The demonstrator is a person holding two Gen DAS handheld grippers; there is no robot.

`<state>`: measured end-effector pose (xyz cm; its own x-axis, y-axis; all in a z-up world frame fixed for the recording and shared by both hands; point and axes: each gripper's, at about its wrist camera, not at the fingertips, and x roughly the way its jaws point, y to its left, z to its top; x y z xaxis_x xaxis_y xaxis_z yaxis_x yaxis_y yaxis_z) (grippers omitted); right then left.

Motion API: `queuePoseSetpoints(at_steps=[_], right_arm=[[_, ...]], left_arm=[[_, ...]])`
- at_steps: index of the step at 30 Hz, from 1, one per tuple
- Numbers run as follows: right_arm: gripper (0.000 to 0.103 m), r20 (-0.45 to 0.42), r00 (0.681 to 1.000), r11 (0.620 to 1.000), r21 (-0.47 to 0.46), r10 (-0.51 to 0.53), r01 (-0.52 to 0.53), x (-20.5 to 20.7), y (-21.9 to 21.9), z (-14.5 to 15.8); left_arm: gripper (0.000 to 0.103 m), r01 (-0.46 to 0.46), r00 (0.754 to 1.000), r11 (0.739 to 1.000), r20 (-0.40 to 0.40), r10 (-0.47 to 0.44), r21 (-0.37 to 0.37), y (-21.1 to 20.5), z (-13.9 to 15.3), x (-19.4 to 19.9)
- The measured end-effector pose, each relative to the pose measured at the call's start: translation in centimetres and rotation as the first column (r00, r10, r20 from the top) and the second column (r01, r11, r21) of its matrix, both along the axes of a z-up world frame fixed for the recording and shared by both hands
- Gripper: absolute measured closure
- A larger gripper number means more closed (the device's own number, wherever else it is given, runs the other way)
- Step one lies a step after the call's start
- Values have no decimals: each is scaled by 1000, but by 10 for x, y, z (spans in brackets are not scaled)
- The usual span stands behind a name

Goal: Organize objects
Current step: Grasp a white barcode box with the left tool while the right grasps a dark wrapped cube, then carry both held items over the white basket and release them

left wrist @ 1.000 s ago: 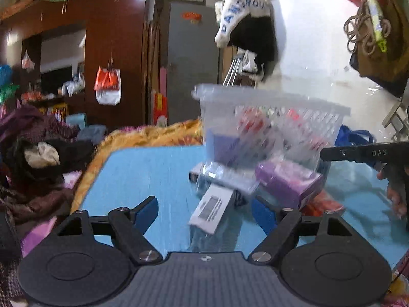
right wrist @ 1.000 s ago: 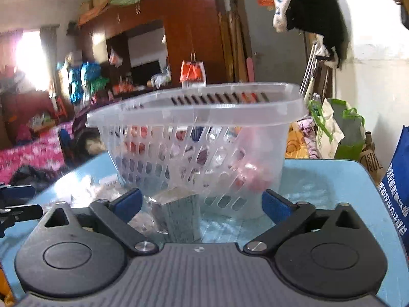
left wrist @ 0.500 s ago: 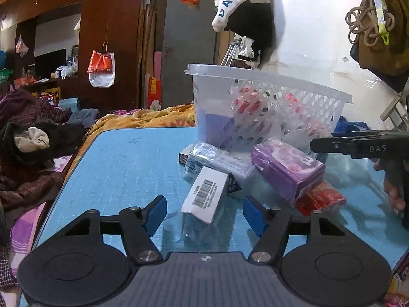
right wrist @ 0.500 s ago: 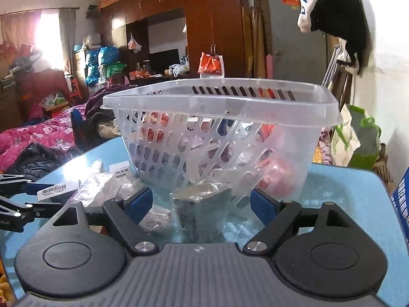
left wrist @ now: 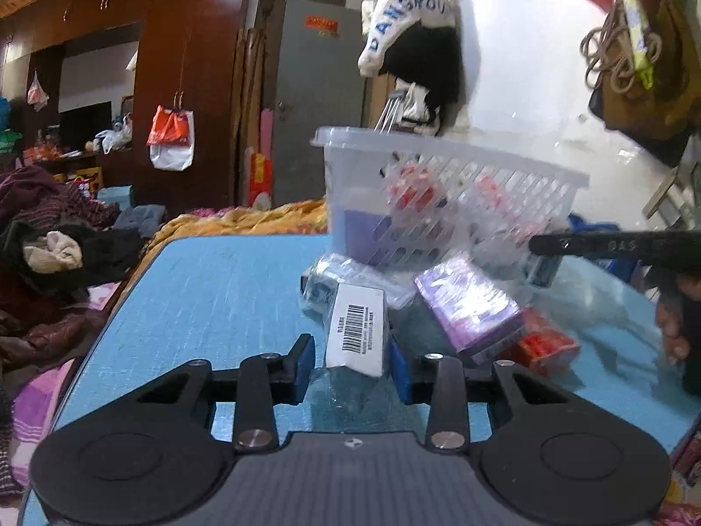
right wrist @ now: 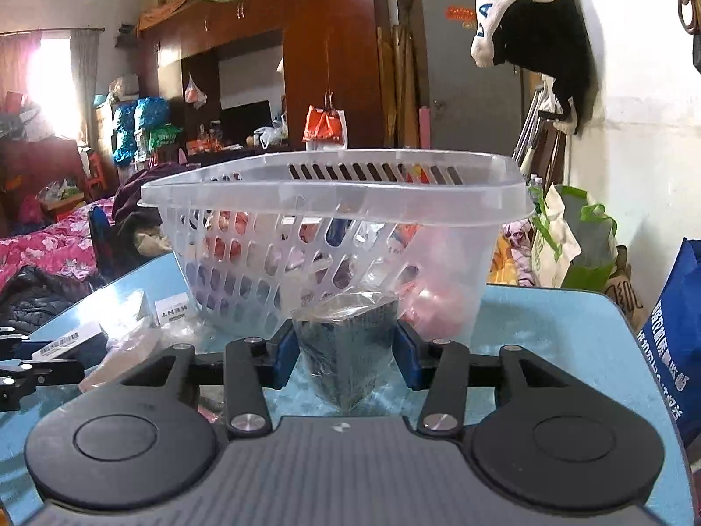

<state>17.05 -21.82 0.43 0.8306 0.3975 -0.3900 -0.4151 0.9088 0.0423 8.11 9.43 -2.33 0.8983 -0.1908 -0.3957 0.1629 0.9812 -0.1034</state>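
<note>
A clear plastic basket (left wrist: pixel 451 201) holding red and purple packets stands on the blue table (left wrist: pixel 210 298); it also shows in the right wrist view (right wrist: pixel 337 201). My left gripper (left wrist: pixel 352 361) is closed around a white barcode box (left wrist: pixel 357 333), with a small gap at the left pad. A purple box (left wrist: pixel 469 311), a red packet (left wrist: pixel 543 346) and a wrapped pack (left wrist: pixel 350 280) lie before the basket. My right gripper (right wrist: pixel 346 357) is shut on a dark wrapped pack (right wrist: pixel 348 355) in front of the basket. The right gripper shows in the left wrist view (left wrist: pixel 613 247).
Blue table edges fall off left toward piled clothes (left wrist: pixel 48 254). A blue bag (right wrist: pixel 674 342) stands at the table's right. A white KENT box (right wrist: pixel 173 311) and a barcode box (right wrist: pixel 70 342) lie left of the basket. Wardrobe and door stand behind.
Both grippers have closed in: the left fingers narrowed around the white barcode box, the right fingers closed onto the dark wrapped pack. The left view shifted slightly nearer the items.
</note>
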Motion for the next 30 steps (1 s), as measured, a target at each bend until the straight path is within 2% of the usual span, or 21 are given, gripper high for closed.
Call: queuePoseSetpoints(at_steps=[7,14,19,24,27,30], right_arm=[[53,73,997,1000,13,-25,24,-10,0,4],[53,84,995,998,40,-45,42,-11,-3,4],[53,136,989,998,37,-54,49,-21,-2,6],[53,159,987,999,33,-28,23,-43,-4,10],[53,177,984,998,61,-11,0,-53,-11,25],[53,212,977,995,95,-2,-18,-52,-16,54]], left_arm=[[62,-2,998,1000,57,3,-28,2,10,-10],[62,35,994,999,100,-31,-37,-6,13,-16],[62,46,991,998,130,-39,-52,-8,14,-23],[62,27,981,993,193,-5,-116,-4,17,-33],[62,33,971,987,241,6,-159,-4,33,-35],[62,55,953,993,301,-22,-101,-19,73,-19]])
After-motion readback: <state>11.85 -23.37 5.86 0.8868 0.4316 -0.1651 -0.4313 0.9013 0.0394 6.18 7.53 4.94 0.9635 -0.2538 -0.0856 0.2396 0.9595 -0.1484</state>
